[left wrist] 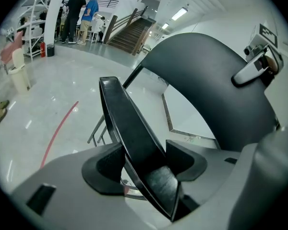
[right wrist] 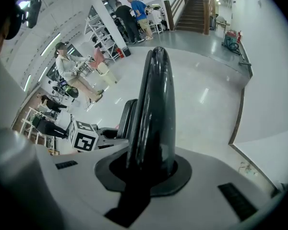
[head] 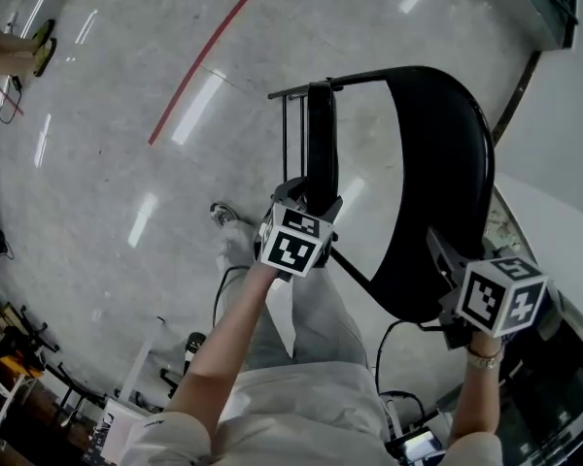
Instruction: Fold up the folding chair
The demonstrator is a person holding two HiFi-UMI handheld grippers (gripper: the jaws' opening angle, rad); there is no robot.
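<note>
On glossy grey floor (head: pixel 97 95), red line (head: pixel 202 64): left gripper (head: pixel 307 200) pinches chair seat (head: pixel 321 144), right gripper (head: pixel 445 258) clamps backrest (head: pixel 449 178).

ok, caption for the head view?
Left tool clamps black folding chair's narrow panel; right tool clamps its wide curved panel.

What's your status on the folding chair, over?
Left gripper shut on thin panel. Right gripper shut on curved panel. Folding chair not flat, panels apart. Nothing seen blocking.
</note>
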